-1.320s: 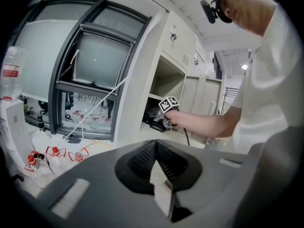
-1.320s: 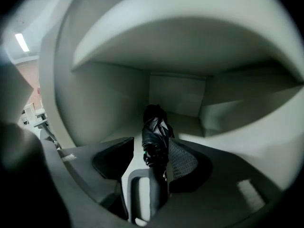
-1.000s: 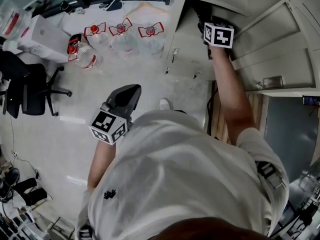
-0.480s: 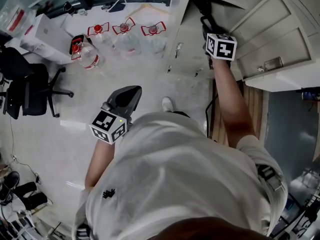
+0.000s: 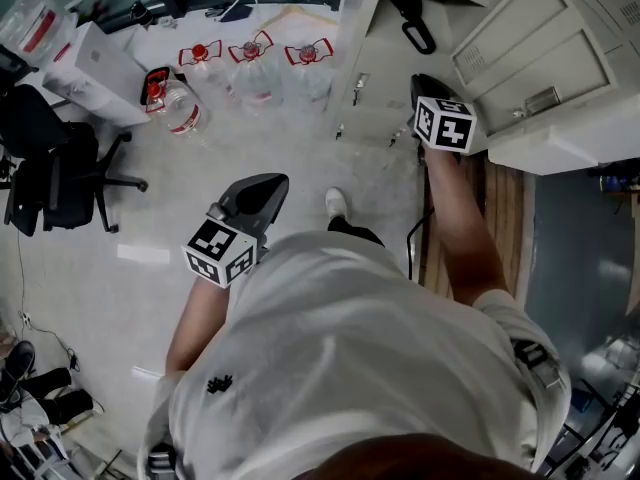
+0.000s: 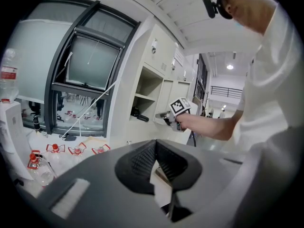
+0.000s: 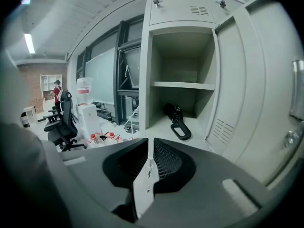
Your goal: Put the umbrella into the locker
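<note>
The black folded umbrella [image 7: 175,116] lies on the floor of the locker's [image 7: 178,85] lower open compartment, its loop handle toward the front. The head view shows the umbrella [image 5: 414,24] from above, and the left gripper view shows the umbrella [image 6: 138,116] from the side. My right gripper [image 7: 148,144] hangs in front of the compartment, well clear of the umbrella. Its jaws are closing with only a thin slit and nothing between them. In the head view the right gripper [image 5: 424,82] is below the locker opening. My left gripper [image 6: 155,144] floats over the floor, tips together and holding nothing.
The locker door [image 7: 242,80] stands swung open at the right. Several water bottles [image 5: 255,68] sit on the floor by the window wall. A white box [image 5: 90,68] and a black office chair [image 5: 60,168] are at the left. A cable [image 5: 412,238] runs along the locker base.
My right gripper has drawn back out of the locker compartment, leaving the umbrella lying inside. The whole view has shifted back from the locker; the left gripper stays low beside me.
</note>
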### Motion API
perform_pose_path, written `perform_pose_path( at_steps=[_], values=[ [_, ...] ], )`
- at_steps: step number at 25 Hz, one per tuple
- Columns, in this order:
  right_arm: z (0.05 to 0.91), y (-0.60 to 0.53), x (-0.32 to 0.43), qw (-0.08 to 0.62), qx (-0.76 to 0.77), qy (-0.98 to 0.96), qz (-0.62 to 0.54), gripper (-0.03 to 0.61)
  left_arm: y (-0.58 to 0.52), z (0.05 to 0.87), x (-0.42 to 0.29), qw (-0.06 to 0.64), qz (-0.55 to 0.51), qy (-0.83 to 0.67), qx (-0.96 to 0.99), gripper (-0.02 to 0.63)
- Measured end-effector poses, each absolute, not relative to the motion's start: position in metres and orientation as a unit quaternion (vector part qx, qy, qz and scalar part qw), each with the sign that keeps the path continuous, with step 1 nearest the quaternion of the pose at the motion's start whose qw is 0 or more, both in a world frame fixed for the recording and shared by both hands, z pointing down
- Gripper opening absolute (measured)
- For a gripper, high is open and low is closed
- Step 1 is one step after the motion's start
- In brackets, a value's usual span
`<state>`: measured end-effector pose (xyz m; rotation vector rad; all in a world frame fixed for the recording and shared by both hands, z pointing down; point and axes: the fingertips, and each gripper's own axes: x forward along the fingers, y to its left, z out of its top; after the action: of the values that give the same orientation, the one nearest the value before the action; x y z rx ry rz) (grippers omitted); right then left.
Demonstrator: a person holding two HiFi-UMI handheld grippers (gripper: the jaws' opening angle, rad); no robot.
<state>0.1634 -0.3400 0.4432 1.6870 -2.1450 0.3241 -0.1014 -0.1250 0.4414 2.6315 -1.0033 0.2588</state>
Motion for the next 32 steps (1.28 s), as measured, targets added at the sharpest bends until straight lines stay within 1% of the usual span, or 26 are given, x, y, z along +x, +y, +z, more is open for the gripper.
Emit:
perform_pose_path(
  at_steps=[8, 14, 22, 32],
  values=[
    [0.450, -0.252, 0.140, 0.188, 0.571, -0.788, 0.132, 0.004, -0.091, 0.450, -0.105, 0.161, 0.082, -0.340, 0.923, 0.055],
    [0.457, -0.198, 0.130, 0.186, 0.556, -0.797, 0.145, 0.003, -0.071, 0.448, -0.111, 0.161, 0.068, -0.342, 0.923, 0.055],
    [0.454, -0.144, 0.113, 0.186, 0.535, -0.813, 0.134, 0.003, -0.056, 0.455, -0.120, 0.159, 0.065, -0.342, 0.924, 0.055],
    [0.457, -0.118, 0.099, 0.178, 0.522, -0.824, 0.134, 0.003, -0.047, 0.453, -0.123, 0.152, 0.066, -0.344, 0.924, 0.055]
  ],
)
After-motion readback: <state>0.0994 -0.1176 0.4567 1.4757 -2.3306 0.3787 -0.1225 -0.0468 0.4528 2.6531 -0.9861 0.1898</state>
